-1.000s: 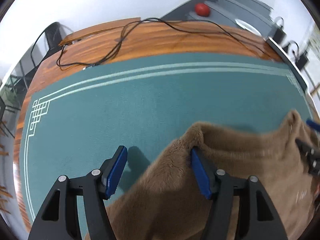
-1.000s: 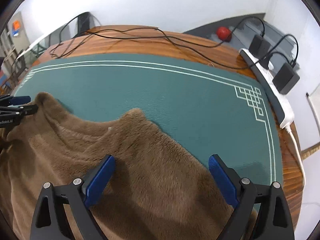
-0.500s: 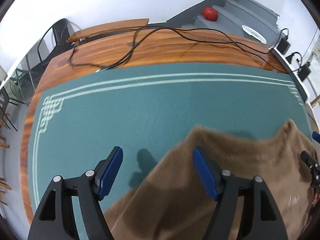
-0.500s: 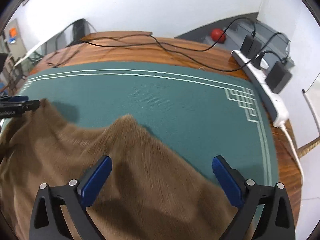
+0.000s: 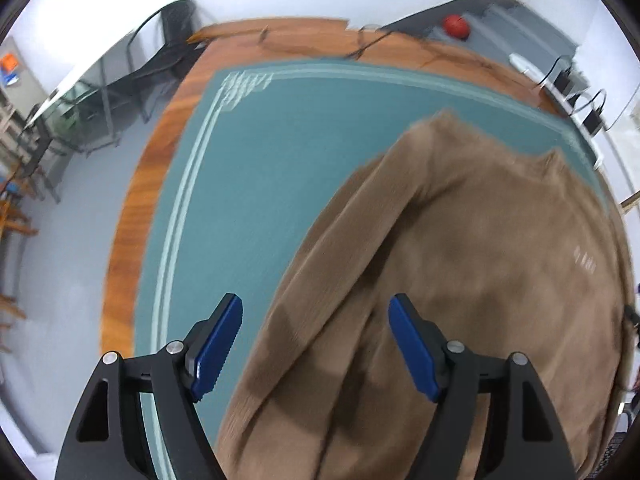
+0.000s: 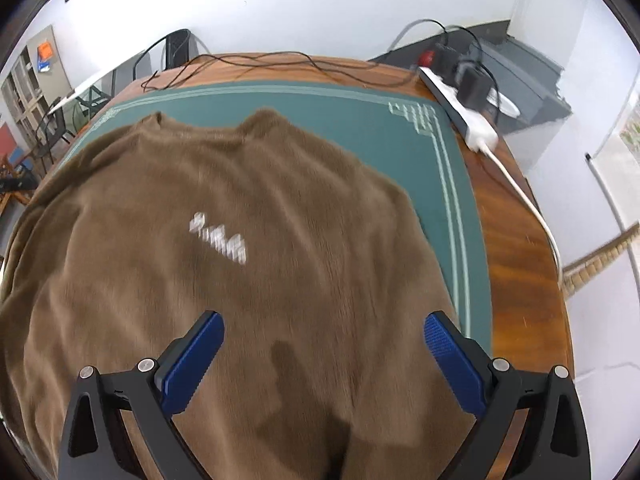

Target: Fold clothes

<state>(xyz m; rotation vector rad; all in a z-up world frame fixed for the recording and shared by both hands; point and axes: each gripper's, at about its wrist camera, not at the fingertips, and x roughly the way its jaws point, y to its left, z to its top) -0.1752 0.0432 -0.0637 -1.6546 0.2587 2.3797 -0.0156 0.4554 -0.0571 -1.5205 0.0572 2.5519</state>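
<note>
Brown sweater [image 6: 248,248] spread on green mat [image 6: 360,120], on wooden table [image 6: 516,256]. Power strip [image 6: 460,116], cables [image 6: 256,64] along far edge. Left gripper [image 5: 316,344], right gripper [image 6: 324,356] both wide, holding nothing, above sweater.

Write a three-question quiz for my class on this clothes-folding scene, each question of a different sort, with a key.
1. True or false: the right gripper is clamped on the brown sweater.
2. Multiple choice: what does the sweater lie on? A) bare wood B) a green mat C) the floor
3. Fill in: the white power strip sits on the wooden table, off the mat's far ____ corner in the right wrist view.

Key
1. False: both the right gripper and the left gripper are open above the fabric.
2. B
3. right
</note>
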